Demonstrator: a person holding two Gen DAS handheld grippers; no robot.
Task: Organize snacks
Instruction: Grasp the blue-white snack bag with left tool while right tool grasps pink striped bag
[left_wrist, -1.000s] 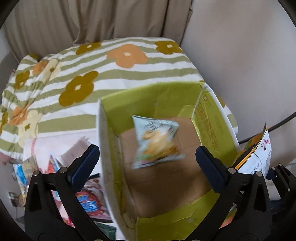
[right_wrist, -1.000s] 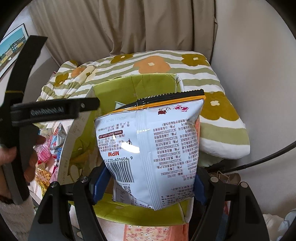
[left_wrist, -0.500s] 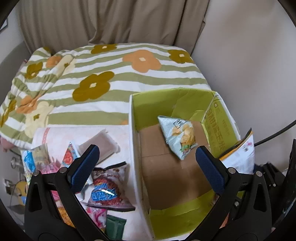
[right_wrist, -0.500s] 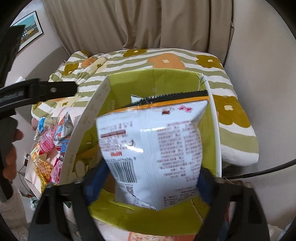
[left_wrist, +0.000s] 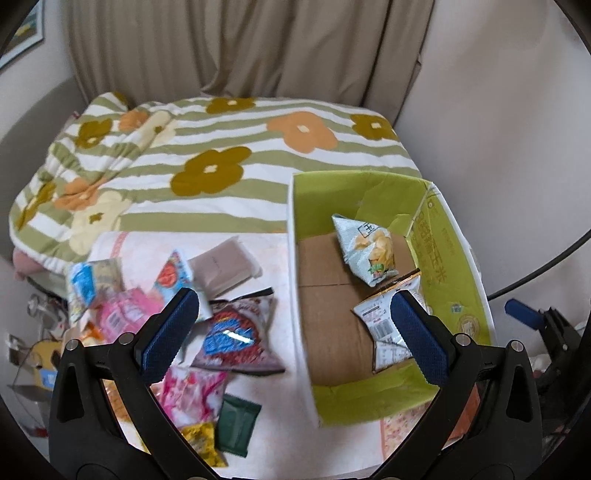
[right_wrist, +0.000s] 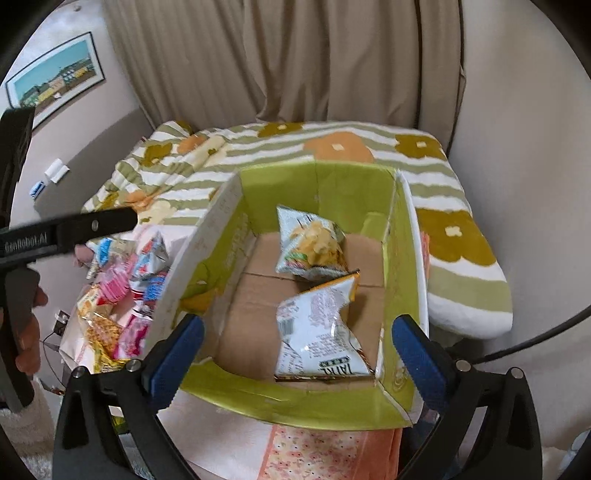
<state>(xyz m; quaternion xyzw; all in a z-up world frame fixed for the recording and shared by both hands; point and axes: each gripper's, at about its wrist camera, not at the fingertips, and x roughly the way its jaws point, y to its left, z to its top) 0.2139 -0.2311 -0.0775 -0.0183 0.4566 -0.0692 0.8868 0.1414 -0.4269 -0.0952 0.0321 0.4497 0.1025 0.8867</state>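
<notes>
A green cardboard box (left_wrist: 447, 254) (right_wrist: 332, 184) stands open on the bed. Two bags lie in it: a pale chips bag (left_wrist: 365, 251) (right_wrist: 314, 243) at the back and a crumpled white bag (left_wrist: 376, 321) (right_wrist: 317, 332), print side up, nearer me. My right gripper (right_wrist: 298, 325) hovers over the box's near end; its jaws are opening, the pads touch nothing and the white bag lies loose below them. My left gripper (left_wrist: 293, 306) is open and empty above the box's left wall. Several loose snack packets (left_wrist: 229, 332) (right_wrist: 125, 280) lie left of the box.
A striped flowered blanket (left_wrist: 221, 155) covers the bed behind the box. Beige curtains (left_wrist: 258, 48) and a wall (left_wrist: 498, 129) close off the back and right. A black cable (right_wrist: 535, 339) runs at the right. A hand (right_wrist: 26, 332) holds the left gripper's handle.
The white bag left my right gripper and dropped into the box as the jaws spread. My left gripper drew back and left, bringing the snack pile into view.
</notes>
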